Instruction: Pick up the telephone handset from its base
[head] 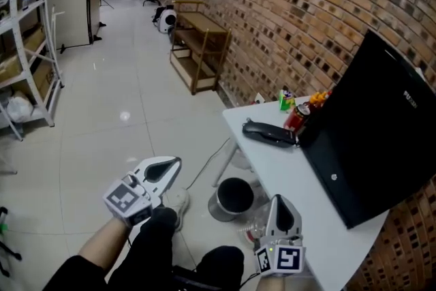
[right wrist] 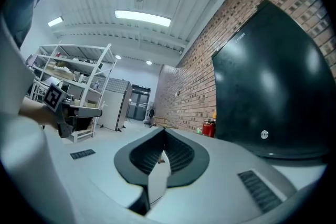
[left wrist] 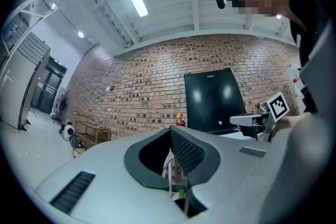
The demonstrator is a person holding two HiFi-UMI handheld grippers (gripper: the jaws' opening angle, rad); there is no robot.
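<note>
1. Fingers [left wrist: 186,152] of the left gripper [left wrist: 170,136] are pressed together with nothing between them. The right gripper [right wrist: 164,139] likewise has its jaws closed and empty. In the head view the left gripper [head: 167,168] hangs over the floor and the right gripper [head: 278,206] sits by the table's near end.
2. Red-brown brick wall [head: 286,3] backs the work area.
3. Large black flat monitor [head: 375,119] stands along the right side of the table.
4. White rectangular table [head: 293,174] is bare down its middle.
5. Black plastic telephone handset [head: 269,134] lies on its base at the table's far left corner, well apart from both grippers.
6. Red cylindrical can [head: 296,118] stands just beside the handset, towards the monitor.
7. Assessment: the approach is the step in hand, and no grasp has begun. The right gripper is the nearer. Its jaws should be opened before arrival and set astride the handset's narrow middle. It should then close firmly and lift straight up, clear of the base. The can leaves little room on that side, and no cord can be made out.
</note>
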